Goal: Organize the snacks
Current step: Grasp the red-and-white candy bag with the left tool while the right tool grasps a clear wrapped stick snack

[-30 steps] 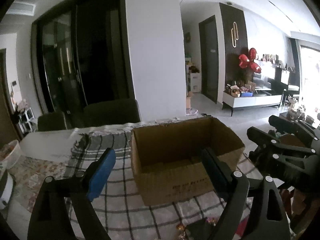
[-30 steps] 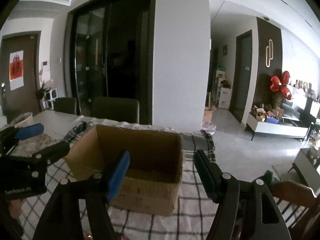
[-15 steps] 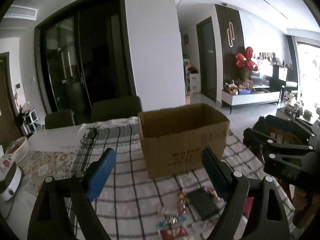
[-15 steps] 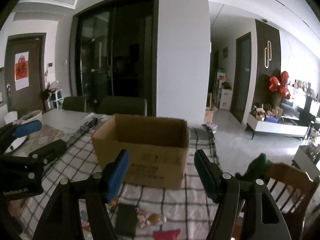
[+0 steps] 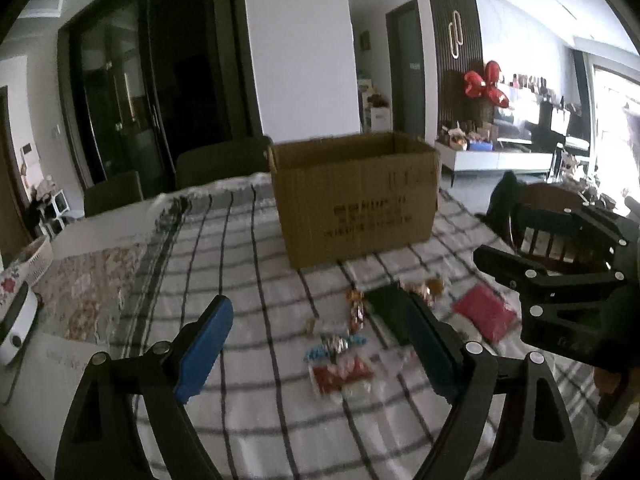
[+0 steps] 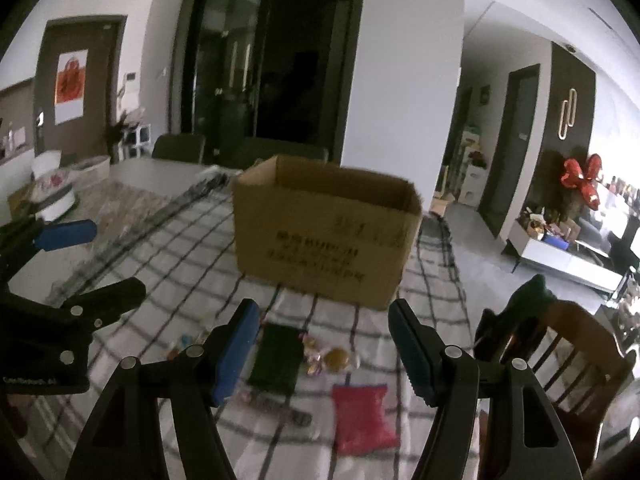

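Two grippers, left gripper [image 5: 316, 344] and right gripper [image 6: 324, 344], hover with fingers spread wide, holding nothing, above snacks [image 5: 340, 368] scattered on the checked bench [image 5: 240, 264] before the cardboard box [image 5: 356, 200].

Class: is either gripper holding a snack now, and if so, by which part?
Nothing is held: the left gripper and right gripper are open and empty above the snacks.
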Tool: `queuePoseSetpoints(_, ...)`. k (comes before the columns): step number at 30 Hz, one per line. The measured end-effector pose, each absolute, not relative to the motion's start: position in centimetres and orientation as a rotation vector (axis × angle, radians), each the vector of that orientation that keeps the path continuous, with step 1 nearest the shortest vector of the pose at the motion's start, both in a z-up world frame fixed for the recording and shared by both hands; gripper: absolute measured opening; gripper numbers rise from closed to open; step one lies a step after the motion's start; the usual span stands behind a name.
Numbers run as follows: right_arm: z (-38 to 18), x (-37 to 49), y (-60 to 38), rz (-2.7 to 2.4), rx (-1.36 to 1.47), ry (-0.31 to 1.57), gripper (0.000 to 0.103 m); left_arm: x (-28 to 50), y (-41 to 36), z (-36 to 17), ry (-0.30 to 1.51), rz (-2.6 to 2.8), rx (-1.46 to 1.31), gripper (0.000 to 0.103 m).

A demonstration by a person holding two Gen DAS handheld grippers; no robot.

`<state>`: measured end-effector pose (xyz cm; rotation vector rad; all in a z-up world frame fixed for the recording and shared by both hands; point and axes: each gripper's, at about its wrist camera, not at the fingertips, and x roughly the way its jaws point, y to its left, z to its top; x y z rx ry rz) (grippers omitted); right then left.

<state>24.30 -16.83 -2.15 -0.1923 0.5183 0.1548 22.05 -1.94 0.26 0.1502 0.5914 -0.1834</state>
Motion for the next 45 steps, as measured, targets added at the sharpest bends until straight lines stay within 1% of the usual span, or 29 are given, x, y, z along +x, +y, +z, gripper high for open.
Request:
queuePoseSetpoints(6, -4.3, 23.5, -16.3, 0.173, -0.207, 0.588, 0.068, 21.3, -1.8, -2.0, 0.667, -0.194, 0.112, 0.075)
queuePoseSetpoints(9, -5.6, 23.2, -16.1, 0.188, -0.226, 0.630, 0.068, 21.0, -2.0, -3.1, 0.698, -0.214, 0.114, 0.065)
queuePoseSetpoints(14, -7.5, 22.9, -15.8, 0.208, -0.273, 0.668, 0.068, 20.9, -2.6, -4.8, 0.731, -0.239, 0.158, 0.059)
queuePoseSetpoints(18, -8.4, 23.2, -15.2, 0.232, -0.326, 0.688, 0.068, 21.2, -3.2, -6.0, 0.739, -0.266, 0.248, 0.049)
queuePoseSetpoints(21, -8.9, 23.5, -14.5, 0.260, -0.370, 0.696, 0.068, 21.5, -3.6, -6.5, 0.726, -0.278, 0.314, 0.048)
queuePoseSetpoints(25, -9.9, 24.0, -13.6, 0.291, -0.421, 0.710, 0.068, 22.2, -3.7, -7.3, 0.715, -0.293, 0.387, 0.043)
queuePoseSetpoints(30, -11.1, 25.1, -13.0, 0.307, -0.466, 0.738, 0.067, 23.2, -3.8, -8.0, 0.707, -0.327, 0.465, 0.042)
queuePoseSetpoints(31, -11.3, 25.2, -12.9, 0.308, -0.475, 0.742, 0.066, 23.3, -3.9, -8.1, 0.701, -0.333, 0.480, 0.041)
queuePoseSetpoints(32, -11.4, 25.4, -12.9, 0.311, -0.482, 0.747, 0.062, 23.5, -4.0, -8.1, 0.698, -0.337, 0.492, 0.041)
queuePoseSetpoints(35, -12.2, 25.9, -12.9, 0.320, -0.496, 0.774, 0.054, 24.1, -4.1, -8.6, 0.705, -0.364, 0.511, 0.041)
queuePoseSetpoints(38, -12.7, 26.5, -13.0, 0.337, -0.483, 0.804, 0.050, 24.7, -4.2, -8.9, 0.714, -0.379, 0.520, 0.040)
queuePoseSetpoints(45, -13.3, 27.4, -12.7, 0.374, -0.472, 0.841, 0.045, 25.7, -3.9, -9.3, 0.761, -0.441, 0.493, 0.040)
